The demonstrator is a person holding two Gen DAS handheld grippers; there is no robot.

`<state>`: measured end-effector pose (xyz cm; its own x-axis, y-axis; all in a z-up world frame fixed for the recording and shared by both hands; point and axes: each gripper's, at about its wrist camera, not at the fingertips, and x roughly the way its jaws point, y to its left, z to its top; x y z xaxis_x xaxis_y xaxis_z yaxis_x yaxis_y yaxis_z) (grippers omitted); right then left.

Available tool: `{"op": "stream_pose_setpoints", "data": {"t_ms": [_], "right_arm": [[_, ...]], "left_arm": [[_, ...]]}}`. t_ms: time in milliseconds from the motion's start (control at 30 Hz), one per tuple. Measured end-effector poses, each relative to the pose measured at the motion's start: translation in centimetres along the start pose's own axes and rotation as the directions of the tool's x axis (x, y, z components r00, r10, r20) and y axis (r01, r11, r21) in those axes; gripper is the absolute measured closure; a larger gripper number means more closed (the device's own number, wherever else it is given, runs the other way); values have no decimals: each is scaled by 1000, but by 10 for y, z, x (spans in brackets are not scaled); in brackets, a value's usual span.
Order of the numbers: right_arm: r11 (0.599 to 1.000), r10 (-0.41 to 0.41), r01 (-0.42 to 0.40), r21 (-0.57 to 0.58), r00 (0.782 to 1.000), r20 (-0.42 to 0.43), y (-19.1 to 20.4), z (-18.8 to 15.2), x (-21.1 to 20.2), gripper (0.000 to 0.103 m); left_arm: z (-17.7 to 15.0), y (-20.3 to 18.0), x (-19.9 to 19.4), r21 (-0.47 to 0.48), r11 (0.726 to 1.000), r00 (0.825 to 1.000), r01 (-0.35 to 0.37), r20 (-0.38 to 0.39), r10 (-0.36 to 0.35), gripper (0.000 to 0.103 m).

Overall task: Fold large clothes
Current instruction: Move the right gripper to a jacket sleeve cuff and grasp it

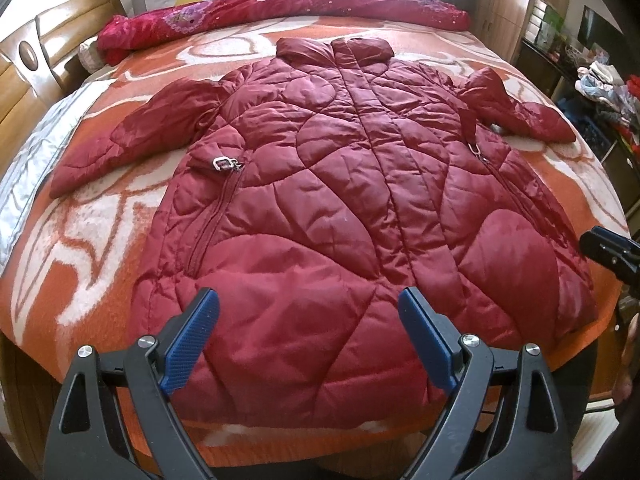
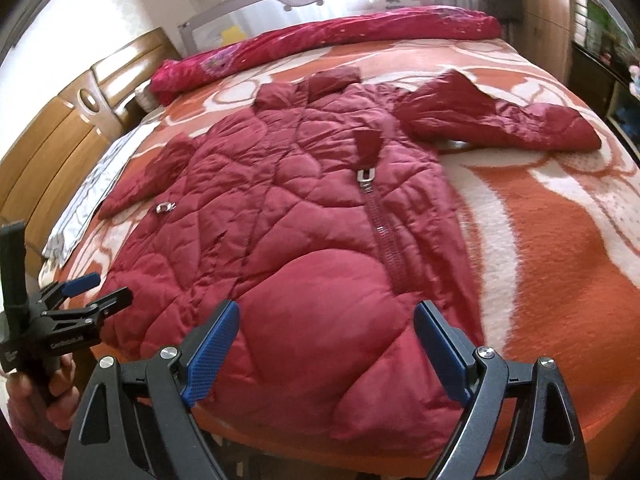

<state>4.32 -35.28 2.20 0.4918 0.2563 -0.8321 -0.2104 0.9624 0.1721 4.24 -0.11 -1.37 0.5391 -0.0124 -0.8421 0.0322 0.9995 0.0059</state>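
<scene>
A dark red quilted coat (image 1: 340, 208) lies flat, front up, on the bed, collar at the far end, both sleeves spread out to the sides. It also shows in the right wrist view (image 2: 320, 248). My left gripper (image 1: 308, 312) is open and empty, above the coat's hem near the front edge of the bed. My right gripper (image 2: 326, 324) is open and empty, above the hem's right part. The left gripper also shows in the right wrist view (image 2: 98, 288), open, at the hem's left corner. The right gripper's tip shows at the right edge of the left wrist view (image 1: 610, 254).
The bed has an orange and white blanket (image 1: 100, 232). A rolled red quilt (image 1: 280, 12) lies along the far end by a rail. A wooden headboard (image 1: 24, 80) stands at the left. Cluttered shelves (image 1: 592, 80) stand at the right.
</scene>
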Motion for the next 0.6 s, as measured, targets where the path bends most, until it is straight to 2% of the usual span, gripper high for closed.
{"op": "stream_pose_setpoints", "data": {"t_ms": [100, 367, 600], "right_arm": [[999, 5, -6, 35, 1000, 27, -15, 8, -1, 13], [993, -30, 24, 112, 998, 52, -54, 27, 3, 13], [971, -75, 54, 232, 994, 83, -116, 52, 10, 13]], "left_arm": [[5, 3, 4, -6, 1000, 1000, 0, -9, 0, 11], [18, 8, 15, 11, 998, 998, -54, -27, 54, 11], [39, 17, 22, -23, 998, 998, -57, -30, 56, 11]]}}
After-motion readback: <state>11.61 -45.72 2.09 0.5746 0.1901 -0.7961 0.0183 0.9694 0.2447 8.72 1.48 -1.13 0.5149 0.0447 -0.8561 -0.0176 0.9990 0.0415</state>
